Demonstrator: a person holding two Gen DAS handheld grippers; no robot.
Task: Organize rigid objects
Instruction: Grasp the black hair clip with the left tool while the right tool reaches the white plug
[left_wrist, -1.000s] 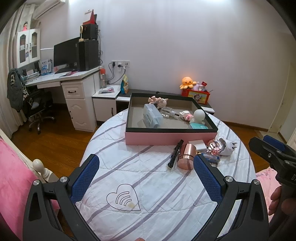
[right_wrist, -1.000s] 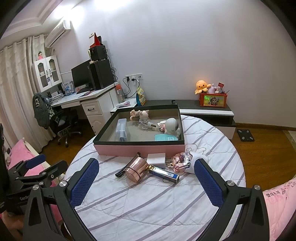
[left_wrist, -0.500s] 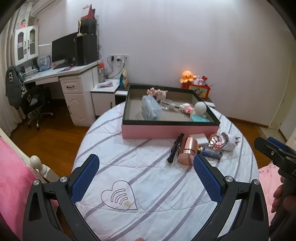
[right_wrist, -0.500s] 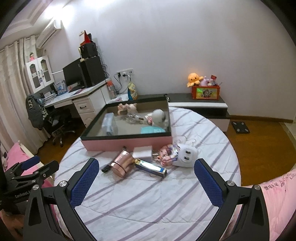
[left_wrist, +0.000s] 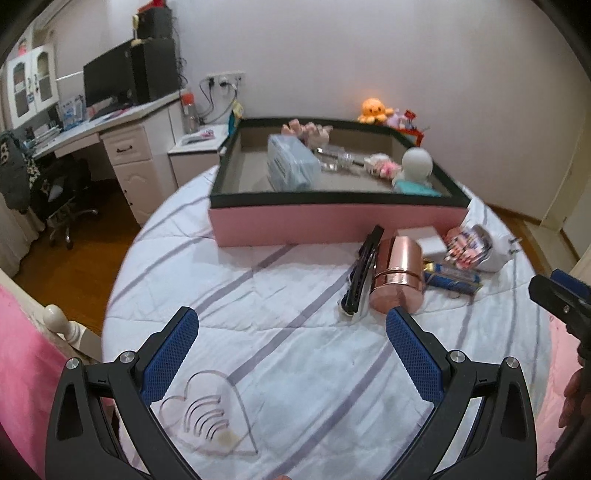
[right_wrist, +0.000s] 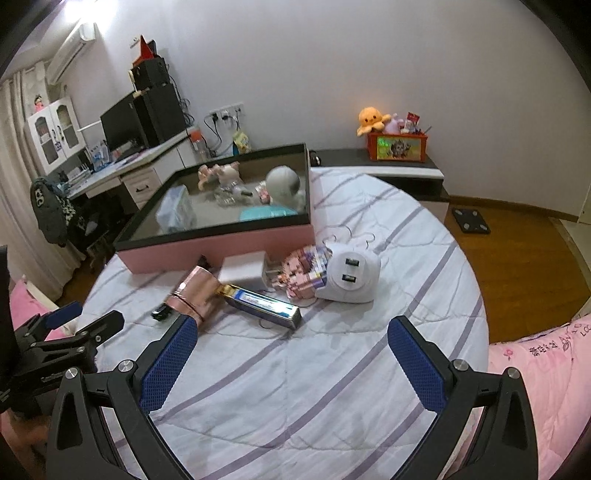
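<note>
- Both grippers have come closer to the clutter than a second ago; the objects loom larger and the pink box sits nearer in each view.
- Left gripper (left_wrist: 291, 350) hovers over the round bed (left_wrist: 280, 295) with jaws spread wide, holding nothing; its right finger's tip lies just short of the copper cylinder (left_wrist: 397, 280).
- Right gripper (right_wrist: 291, 354) hovers likewise, jaws spread and empty.
- Pink box (right_wrist: 221, 247) with a dark rim already holds a tissue pack (left_wrist: 291, 166), a white round toy (right_wrist: 282, 181) and plush animals.
- Lying together just in front of the box: the cylinder, a black clip (left_wrist: 362, 273), a blue tube (right_wrist: 264, 302), a white charger (right_wrist: 351, 275) and a white block (right_wrist: 242, 269).
</note>
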